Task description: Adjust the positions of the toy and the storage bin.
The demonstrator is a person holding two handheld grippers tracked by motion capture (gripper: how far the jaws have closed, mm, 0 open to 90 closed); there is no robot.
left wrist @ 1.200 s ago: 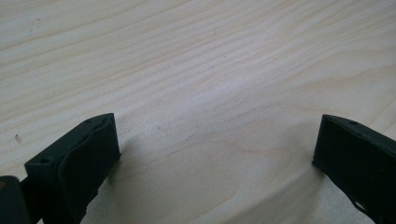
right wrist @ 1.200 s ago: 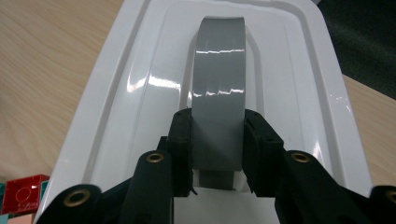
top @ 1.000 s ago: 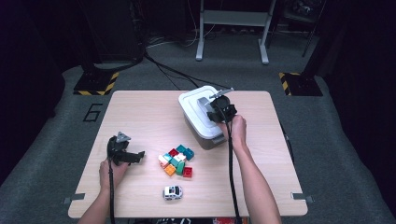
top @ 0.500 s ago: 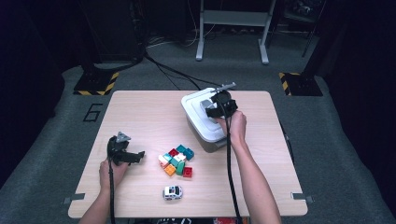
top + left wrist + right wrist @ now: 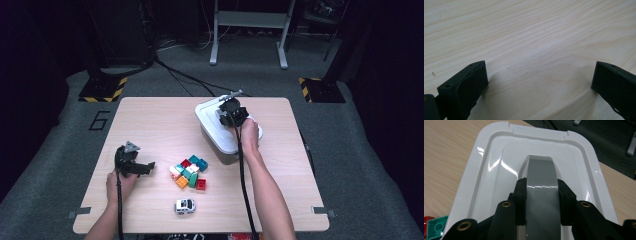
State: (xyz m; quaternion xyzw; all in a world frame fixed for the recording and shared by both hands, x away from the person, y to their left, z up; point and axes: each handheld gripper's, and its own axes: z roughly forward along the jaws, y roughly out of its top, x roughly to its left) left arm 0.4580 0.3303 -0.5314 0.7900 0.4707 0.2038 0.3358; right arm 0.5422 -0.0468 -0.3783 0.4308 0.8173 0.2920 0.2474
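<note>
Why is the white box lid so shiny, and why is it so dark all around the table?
Right gripper view: room light glares in bright streaks off the glossy white plastic lid and its grey handle. High view: light falls on the pale wooden table, the floor around fades to black. Left gripper view: soft shadows beside the black fingers.

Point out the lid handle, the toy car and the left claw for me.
Handle [image 5: 541, 182], right gripper view: grey strap between the pads.
Car [image 5: 185, 206], high view: its white roof.
Left claw [image 5: 148, 167], high view: gap between its tips.
</note>
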